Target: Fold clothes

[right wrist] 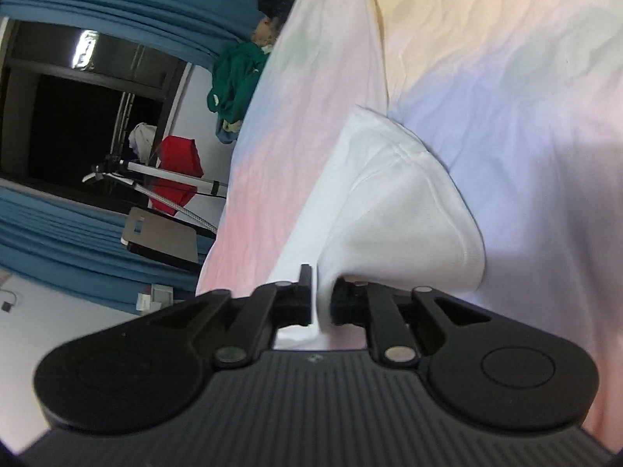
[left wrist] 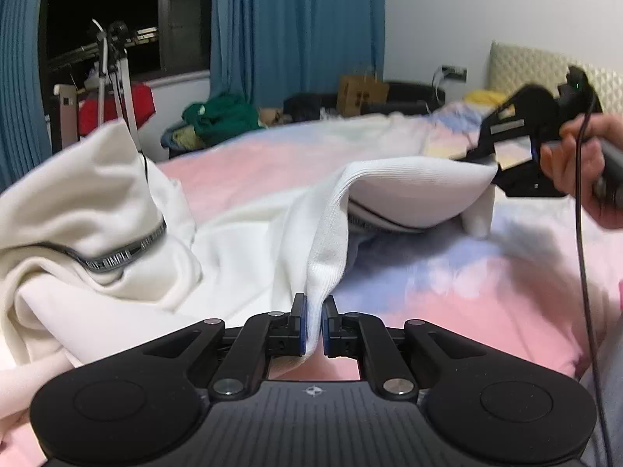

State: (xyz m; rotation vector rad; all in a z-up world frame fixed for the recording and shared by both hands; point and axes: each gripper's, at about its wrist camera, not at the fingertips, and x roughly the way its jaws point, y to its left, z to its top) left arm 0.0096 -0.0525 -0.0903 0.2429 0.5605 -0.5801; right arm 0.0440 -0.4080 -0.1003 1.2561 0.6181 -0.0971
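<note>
A white garment (left wrist: 241, 249) lies crumpled on the pastel bedsheet (left wrist: 447, 284), with a dark printed band at its left. My left gripper (left wrist: 314, 325) is shut on its ribbed hem, which runs up and right. My right gripper (left wrist: 494, 171) shows in the left wrist view at the far right, shut on the other end of the hem and lifting it off the bed. In the right wrist view my right gripper (right wrist: 322, 299) pinches a fold of the white garment (right wrist: 393, 210) above the sheet (right wrist: 506, 97).
A pile of green clothes (left wrist: 220, 114) lies beyond the bed's far edge, near blue curtains (left wrist: 296, 31) and a dark window. A red item (left wrist: 134, 107) and a tripod stand at the left. The headboard (left wrist: 545, 66) stands at the far right.
</note>
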